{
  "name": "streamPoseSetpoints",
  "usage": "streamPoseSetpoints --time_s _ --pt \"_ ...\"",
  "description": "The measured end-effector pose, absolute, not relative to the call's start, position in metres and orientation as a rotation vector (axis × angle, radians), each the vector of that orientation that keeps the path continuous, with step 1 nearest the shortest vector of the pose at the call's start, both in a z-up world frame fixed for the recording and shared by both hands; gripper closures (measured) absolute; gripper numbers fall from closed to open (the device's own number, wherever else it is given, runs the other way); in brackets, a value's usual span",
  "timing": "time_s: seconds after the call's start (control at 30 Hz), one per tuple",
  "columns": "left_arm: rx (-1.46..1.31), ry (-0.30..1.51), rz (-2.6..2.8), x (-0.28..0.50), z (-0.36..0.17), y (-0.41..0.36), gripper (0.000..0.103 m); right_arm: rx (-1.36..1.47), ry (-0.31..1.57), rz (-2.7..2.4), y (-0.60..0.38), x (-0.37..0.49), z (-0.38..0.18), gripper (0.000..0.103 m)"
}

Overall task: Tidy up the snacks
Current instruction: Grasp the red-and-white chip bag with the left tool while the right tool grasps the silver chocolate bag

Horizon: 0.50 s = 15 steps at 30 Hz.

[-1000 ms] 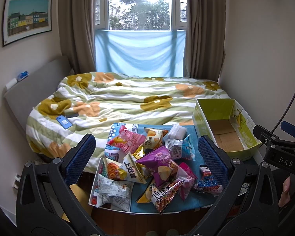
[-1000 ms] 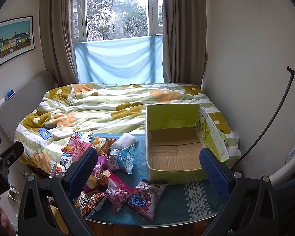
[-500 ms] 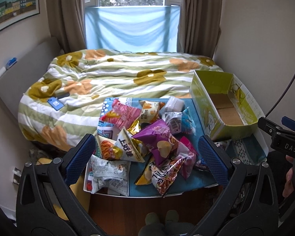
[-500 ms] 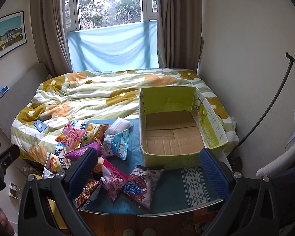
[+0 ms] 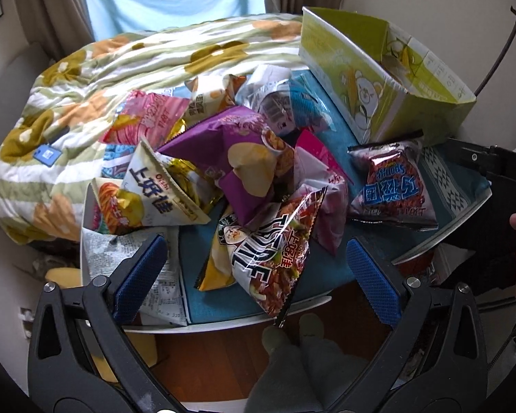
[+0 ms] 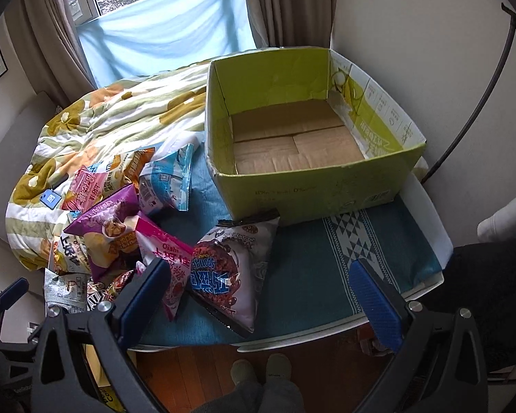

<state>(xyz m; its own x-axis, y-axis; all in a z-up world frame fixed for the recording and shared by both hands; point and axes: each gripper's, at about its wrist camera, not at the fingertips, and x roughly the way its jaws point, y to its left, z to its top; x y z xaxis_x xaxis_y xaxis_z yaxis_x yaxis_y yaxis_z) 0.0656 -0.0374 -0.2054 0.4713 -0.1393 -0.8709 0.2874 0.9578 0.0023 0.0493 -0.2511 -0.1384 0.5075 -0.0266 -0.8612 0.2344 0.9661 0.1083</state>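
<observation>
A heap of several snack bags lies on the left of a table with a blue cloth [image 6: 313, 275]. A purple chip bag [image 5: 244, 158] tops the heap, and a dark red bag [image 5: 275, 251] lies at the near edge. A blue-lettered bag [image 6: 227, 272] lies apart, in front of an empty green cardboard box [image 6: 313, 186] that also shows in the left wrist view [image 5: 371, 89]. My left gripper [image 5: 254, 278] is open above the dark red bag. My right gripper [image 6: 258, 292] is open above the near table edge, by the blue-lettered bag.
A bed with a flowered quilt [image 6: 120, 113] lies behind the table, with a small blue card [image 5: 46, 154] on it. Curtains and a window are at the back. A wall and a thin black cable [image 6: 478, 103] stand on the right. Wooden floor and my slippers [image 6: 258, 371] show below.
Both grippers have moved forward and down toward the table and tilted downward. The snacks and box now loom much larger. Both stay open.
</observation>
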Motion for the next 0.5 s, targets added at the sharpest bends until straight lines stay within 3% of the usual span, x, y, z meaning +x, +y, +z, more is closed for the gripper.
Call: streamPoseSetpoints --time_s 0.3,0.5 --pt "0.212 1.153 -0.277 0.089 -0.262 -0.043 0.001 0.27 1.112 -0.125 -0.249 0.07 -0.197 0.0" --pt "0.214 1.204 -0.286 0.1 -0.281 -0.043 0.013 0.324 1.138 -0.082 -0.249 0.086 -0.222 0.0"
